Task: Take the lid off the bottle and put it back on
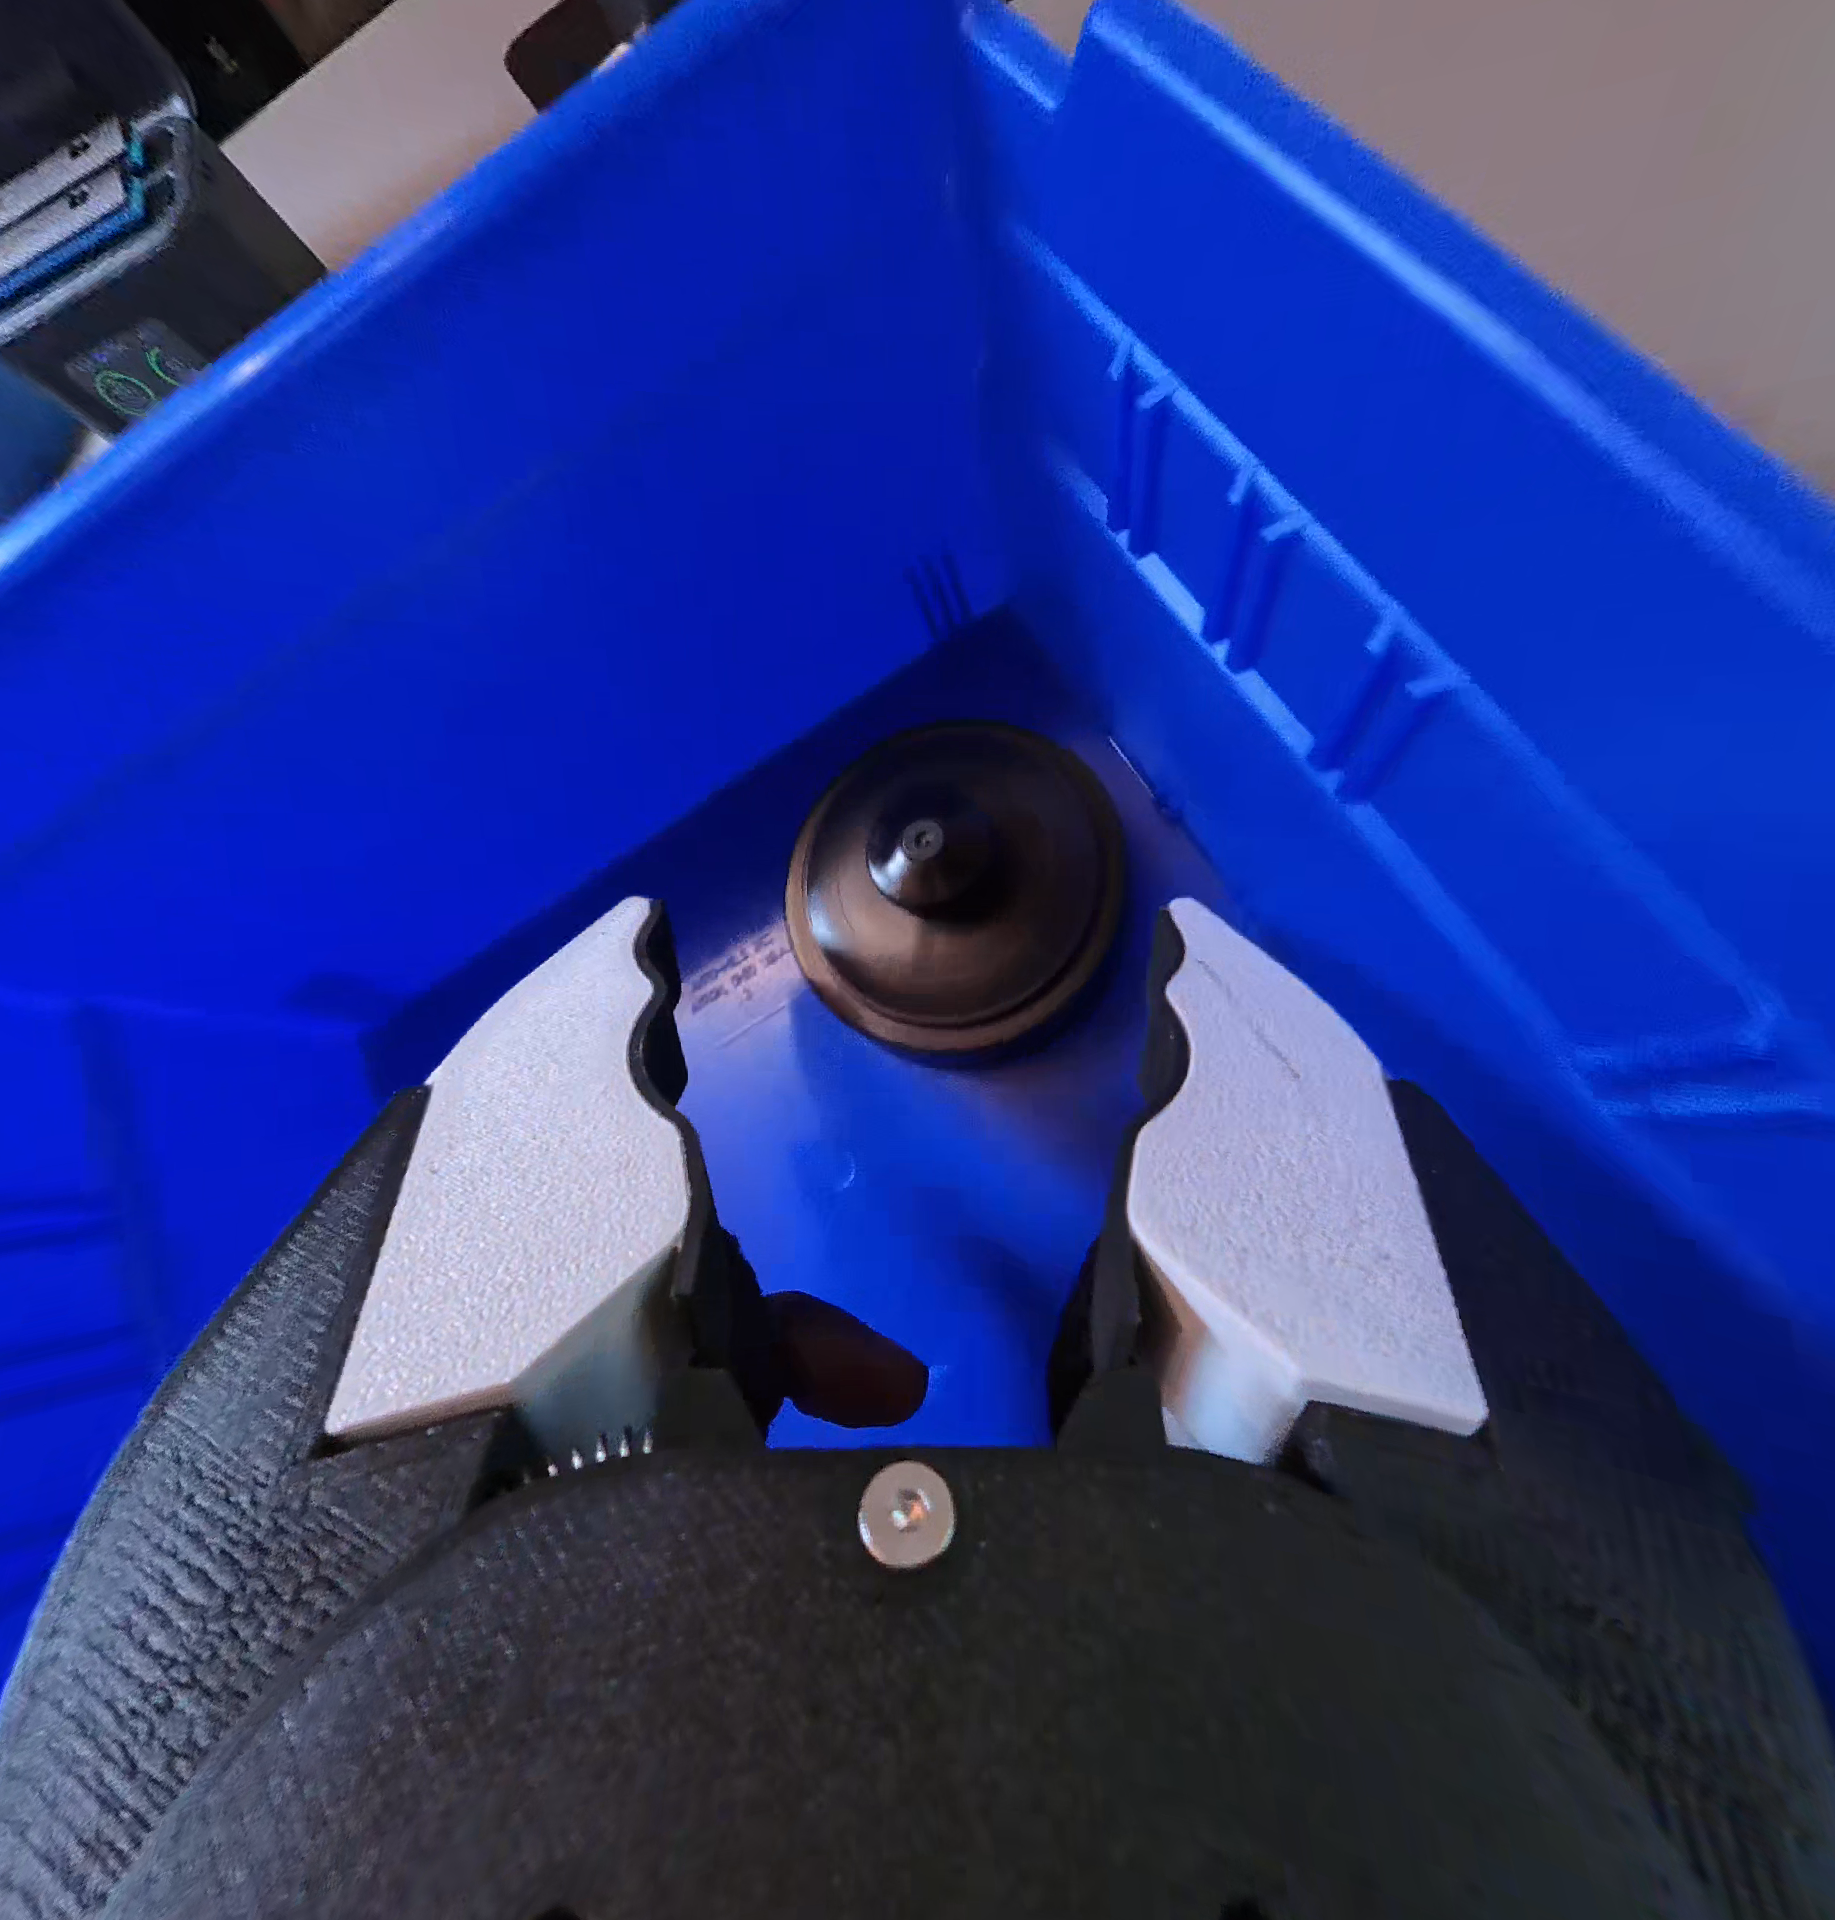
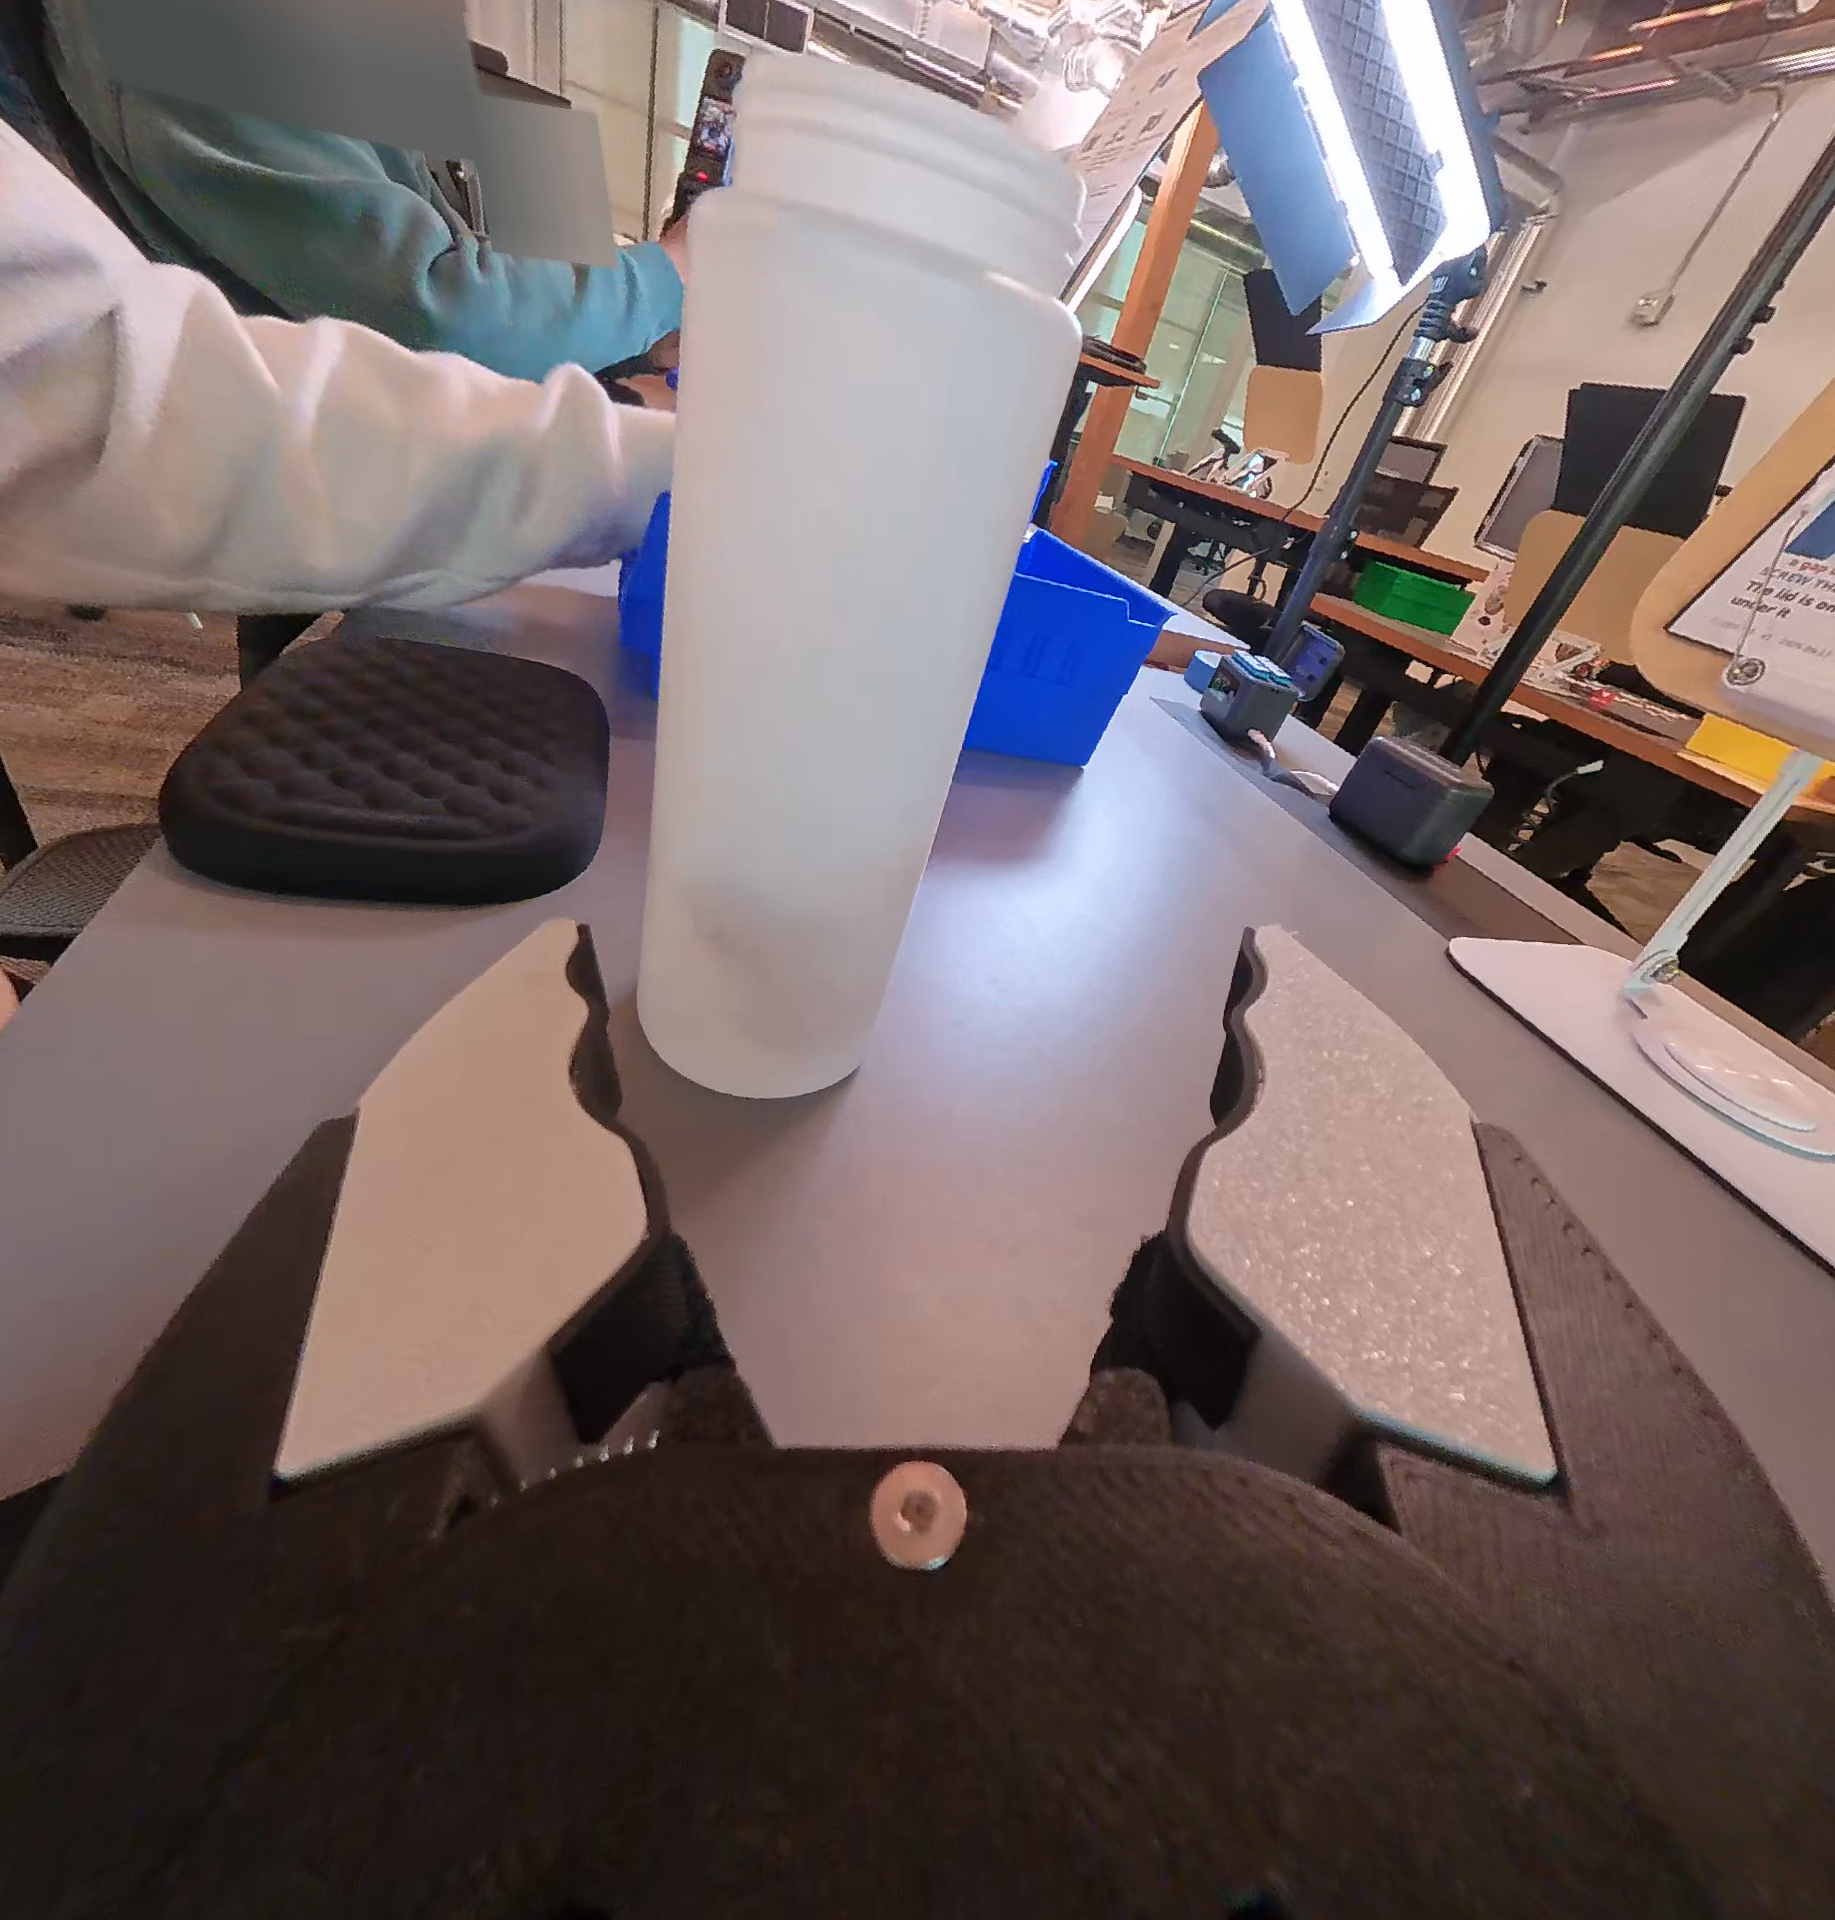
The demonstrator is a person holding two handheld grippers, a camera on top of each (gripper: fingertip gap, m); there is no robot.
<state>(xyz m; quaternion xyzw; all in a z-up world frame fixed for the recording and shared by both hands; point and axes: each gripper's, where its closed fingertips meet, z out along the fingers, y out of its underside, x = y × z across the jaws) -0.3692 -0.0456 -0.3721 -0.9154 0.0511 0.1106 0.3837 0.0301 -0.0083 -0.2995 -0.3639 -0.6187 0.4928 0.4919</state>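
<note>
a: how far along is the task judged to be?

b: about halfway. the bottle (image 2: 840,582) is seen standing upright on the table (image 2: 1048,1039) with its threaded neck bare, so the lid (image 1: 954,888) is taken to be off already.

a: and where is the lid found?

b: in a corner of the blue bin (image 1: 477,520), resting on the floor of it, spout up. it is framed by the left gripper (image 1: 908,997), whose jaws are spread wide and hold nothing; the lid is just ahead of the tips, not touched.

a: is the bottle held?

b: no. the right gripper (image 2: 908,1023) is also spread and empty, low over the table, with the bottle's base just beyond the tips, nearer the left finger.

a: what is left?

b: the lid is still to be gripped, lifted out of the bin, carried to the bottle and screwed back on, with the bottle probably steadied by the right gripper.
</note>
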